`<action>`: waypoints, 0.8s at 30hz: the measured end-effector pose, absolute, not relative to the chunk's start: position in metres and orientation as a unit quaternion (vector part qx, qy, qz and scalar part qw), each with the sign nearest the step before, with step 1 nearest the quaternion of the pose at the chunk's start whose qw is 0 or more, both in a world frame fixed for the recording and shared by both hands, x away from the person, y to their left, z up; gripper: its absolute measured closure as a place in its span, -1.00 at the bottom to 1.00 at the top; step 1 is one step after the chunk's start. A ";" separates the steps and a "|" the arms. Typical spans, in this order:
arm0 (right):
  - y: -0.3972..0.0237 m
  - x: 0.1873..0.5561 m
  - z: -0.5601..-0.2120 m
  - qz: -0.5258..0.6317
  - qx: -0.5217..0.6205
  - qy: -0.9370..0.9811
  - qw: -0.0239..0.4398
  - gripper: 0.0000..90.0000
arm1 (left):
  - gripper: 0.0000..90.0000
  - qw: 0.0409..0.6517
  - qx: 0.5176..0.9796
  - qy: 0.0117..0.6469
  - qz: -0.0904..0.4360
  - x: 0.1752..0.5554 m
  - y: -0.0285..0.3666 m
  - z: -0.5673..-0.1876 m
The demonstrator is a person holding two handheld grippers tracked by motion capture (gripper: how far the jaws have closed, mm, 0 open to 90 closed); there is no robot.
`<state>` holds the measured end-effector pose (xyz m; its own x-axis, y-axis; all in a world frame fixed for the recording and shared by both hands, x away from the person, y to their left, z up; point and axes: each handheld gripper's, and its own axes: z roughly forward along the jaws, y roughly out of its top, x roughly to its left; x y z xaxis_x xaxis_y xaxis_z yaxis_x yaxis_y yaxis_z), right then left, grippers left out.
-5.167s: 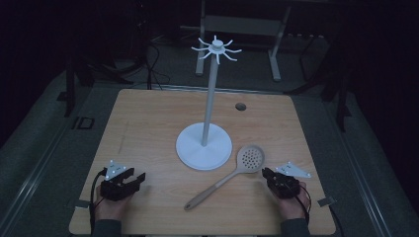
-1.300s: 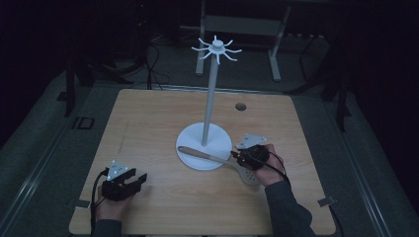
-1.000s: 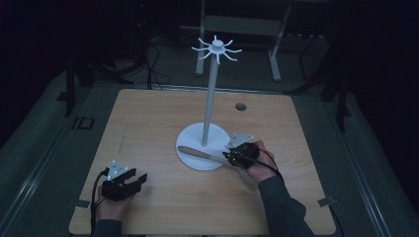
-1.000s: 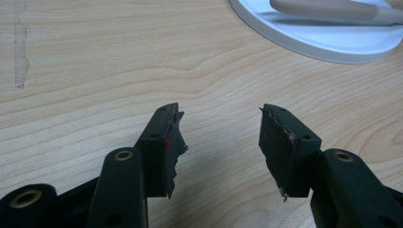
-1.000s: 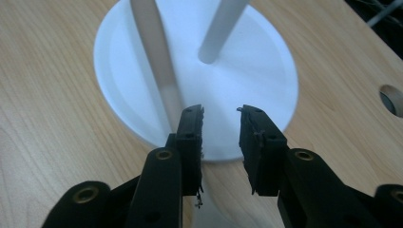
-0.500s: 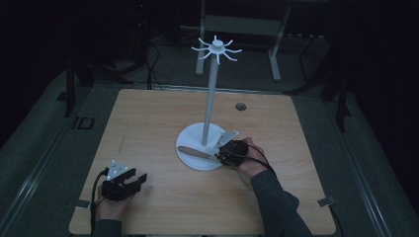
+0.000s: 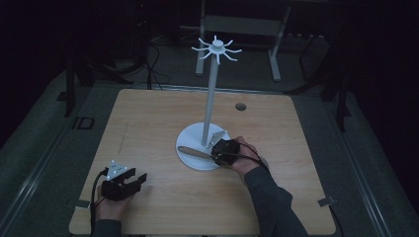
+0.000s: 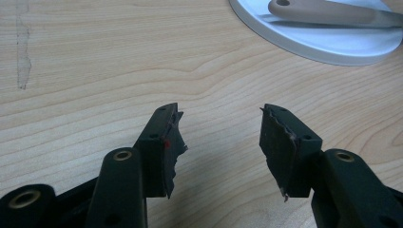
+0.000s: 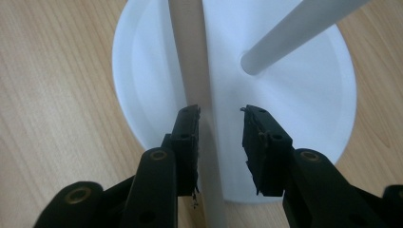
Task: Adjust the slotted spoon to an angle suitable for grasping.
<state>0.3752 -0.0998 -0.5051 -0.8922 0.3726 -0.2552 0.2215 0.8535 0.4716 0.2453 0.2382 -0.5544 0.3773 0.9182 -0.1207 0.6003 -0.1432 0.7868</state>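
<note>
A wooden table (image 7: 148, 128) carries a white stand: round base (image 7: 190, 143) near the table's middle, a thin pole (image 7: 210, 98) rising upright from it to a ring of hooks (image 7: 216, 48) at the top; a small dark hole (image 7: 240, 106) sits toward the far edge. A spoon handle (image 7: 192, 152) lies across the near part of the base, its free end pointing toward the left edge; its head is hidden under the hand. The right gripper (image 7: 223, 152) rests over the near right rim of the base; in the right gripper view (image 9: 219, 142) its jaws stand apart, straddling the pale handle (image 9: 195, 95), left jaw close beside it, right jaw with a gap; not clamped. The left gripper (image 7: 118, 183) lies near the near left corner, well apart from the stand; in the left gripper view (image 8: 219, 142) its jaws gape wide over bare wood, the base rim (image 8: 323, 47) and handle end (image 8: 328, 12) ahead.
</note>
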 end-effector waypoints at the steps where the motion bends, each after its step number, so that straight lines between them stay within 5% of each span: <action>1: -0.097 0.376 -0.507 0.218 0.153 0.949 0.169 0.46 | 0.08 0.397 0.729 0.521 0.201 0.245 0.238 -0.554; 16: -0.084 0.387 -0.524 0.206 0.150 0.957 0.138 0.36 | 0.08 0.398 0.728 0.521 0.200 0.245 0.239 -0.554; 24: -0.079 0.391 -0.531 0.199 0.150 0.960 0.129 0.49 | 0.08 0.398 0.729 0.520 0.200 0.245 0.240 -0.554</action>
<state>0.3906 -0.0786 -0.5308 -0.9216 0.3396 -0.1878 0.2372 0.8760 0.4201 0.2453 0.2397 -0.5538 0.3788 0.9174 -0.1219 0.5993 -0.1428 0.7877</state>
